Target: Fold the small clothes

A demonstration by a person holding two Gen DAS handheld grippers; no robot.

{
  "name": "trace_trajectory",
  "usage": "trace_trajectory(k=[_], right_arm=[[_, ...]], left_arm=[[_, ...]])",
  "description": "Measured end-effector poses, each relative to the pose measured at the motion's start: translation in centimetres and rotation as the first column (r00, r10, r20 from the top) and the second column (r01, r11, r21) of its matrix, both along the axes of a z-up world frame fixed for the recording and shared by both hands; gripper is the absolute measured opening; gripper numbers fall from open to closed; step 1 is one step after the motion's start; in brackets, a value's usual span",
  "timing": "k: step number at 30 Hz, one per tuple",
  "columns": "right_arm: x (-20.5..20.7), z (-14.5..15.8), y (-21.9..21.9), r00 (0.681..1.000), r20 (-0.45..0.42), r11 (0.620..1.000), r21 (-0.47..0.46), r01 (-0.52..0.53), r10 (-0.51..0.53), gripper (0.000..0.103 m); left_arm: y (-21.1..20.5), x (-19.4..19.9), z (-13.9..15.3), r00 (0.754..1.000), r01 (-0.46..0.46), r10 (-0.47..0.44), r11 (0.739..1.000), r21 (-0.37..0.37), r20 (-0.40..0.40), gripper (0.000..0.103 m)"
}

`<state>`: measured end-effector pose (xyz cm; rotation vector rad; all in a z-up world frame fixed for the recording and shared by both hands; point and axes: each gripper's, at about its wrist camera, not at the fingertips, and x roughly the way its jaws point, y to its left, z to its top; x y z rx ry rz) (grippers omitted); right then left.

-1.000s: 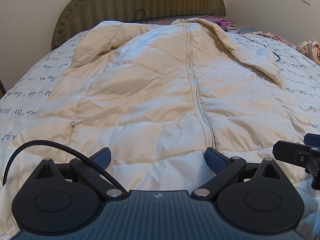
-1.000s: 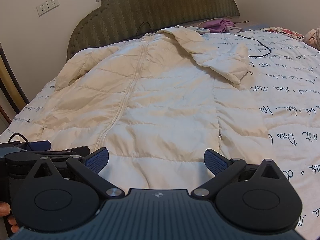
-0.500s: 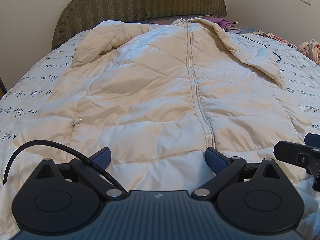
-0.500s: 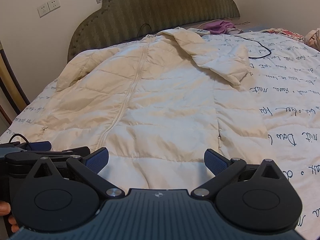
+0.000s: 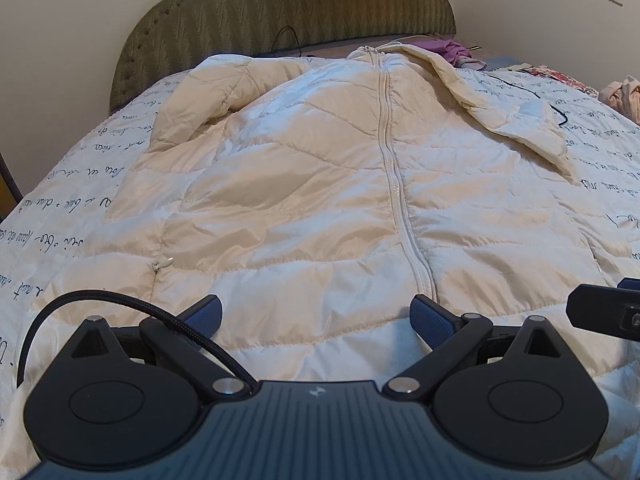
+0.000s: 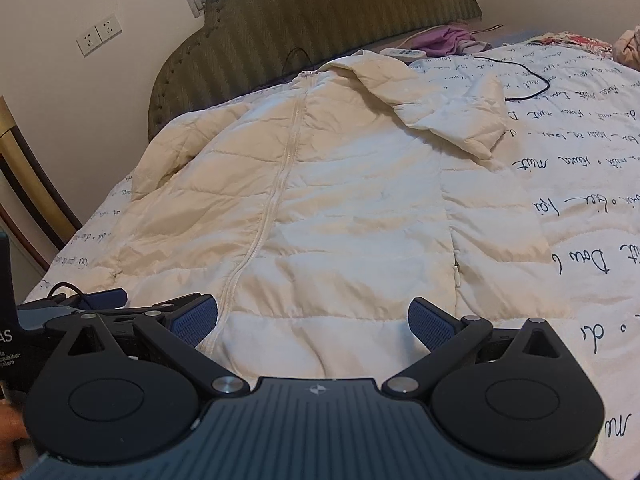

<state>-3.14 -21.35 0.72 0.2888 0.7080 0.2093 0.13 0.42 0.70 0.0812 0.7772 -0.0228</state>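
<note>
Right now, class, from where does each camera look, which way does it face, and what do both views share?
Left wrist: sits on the left gripper, low at the jacket's hem, facing the headboard; its own open jaws show, and the right gripper at the right edge.
Right wrist: sits on the right gripper, same heading, further right; its open jaws, the left gripper and a fingertip show.
Shared: jacket, zipper, headboard, bedspread.

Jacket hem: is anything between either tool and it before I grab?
Nothing visible. The left tool and right tool are both open just above the jacket hem, with bare fabric between their fingers. The black cable and purple cloth lie far off, near the headboard.
</note>
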Motion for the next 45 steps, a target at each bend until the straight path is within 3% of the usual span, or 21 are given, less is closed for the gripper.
trace_trajectory(k=[6,9,15,20,26,32,35,36,38,39,40,41,42,45], right_arm=[[0.7,1.2,-0.1,1.0,0.0,0.999,0.034,-0.018,0.018,0.103],[1.8,3.3,-0.6,0.997,0.062,0.998,0.037,-0.045,0.042,0.103],[6.0,6.6,-1.2,0.973,0.226,0.989,-0.143,-0.022,0.054,0.103],[12.5,5.7,-1.8,0.974,0.219,0.964,-0.264,-0.004,0.064,0.103],[22.0,3.4,-1.2,0.976,0.219,0.925,-0.375,0.067,0.018,0.103],[31.2,1.9,2.4,0.953,0.304,0.838,-0.518,0.17,-0.006,0.098],[35.2,1.6,4.6,0.936,0.352,0.754,-0.613,0.236,-0.007,0.095],[36.3,1.4,5.0,0.936,0.352,0.735,-0.633,0.244,-0.008,0.091],[38.3,1.3,5.1,0.947,0.32,0.727,-0.646,0.231,-0.016,0.069],[38.9,1.4,4.5,0.956,0.293,0.748,-0.629,0.214,-0.027,0.038],[39.2,1.7,3.6,0.963,0.269,0.786,-0.587,0.194,-0.037,0.018],[38.8,2.3,2.2,0.964,0.262,0.84,-0.512,0.182,-0.049,0.017],[38.3,2.9,0.7,0.959,0.275,0.869,-0.453,0.196,-0.073,0.012],[35.7,4.7,-4.7,0.926,0.334,0.876,-0.378,0.3,-0.173,0.006]], left_arm=[[-0.1,1.2,0.8,1.0,0.011,-0.011,1.0,0.007,0.016,0.101],[-0.3,2.4,1.7,0.998,0.008,-0.008,1.0,0.0,0.062,0.101],[-0.2,5.2,1.0,0.999,-0.03,0.033,0.997,-0.074,0.039,0.101],[-0.8,5.7,-1.4,1.0,0.01,-0.012,0.997,-0.082,-0.023,0.101],[-1.9,5.3,-2.8,0.999,0.051,-0.051,0.999,-0.015,0.014,0.103],[-1.9,4.9,-3.5,0.998,0.048,-0.047,0.999,-0.012,0.044,0.103],[-2.4,4.5,-3.8,0.997,0.049,-0.05,0.999,0.013,0.065,0.103],[-2.5,4.5,-3.8,0.997,0.05,-0.051,0.999,0.019,0.066,0.103],[-2.5,4.6,-3.7,0.997,0.052,-0.053,0.998,0.022,0.064,0.103],[-2.4,4.6,-3.7,0.997,0.052,-0.053,0.998,0.021,0.062,0.103],[-2.4,4.5,-3.6,0.997,0.052,-0.053,0.998,0.021,0.058,0.103],[-2.4,4.4,-3.5,0.997,0.054,-0.055,0.998,0.022,0.053,0.103],[-2.4,4.3,-3.3,0.997,0.056,-0.057,0.998,0.022,0.048,0.103],[-3.1,3.9,-2.8,0.997,0.078,-0.078,0.997,0.02,0.028,0.103]])
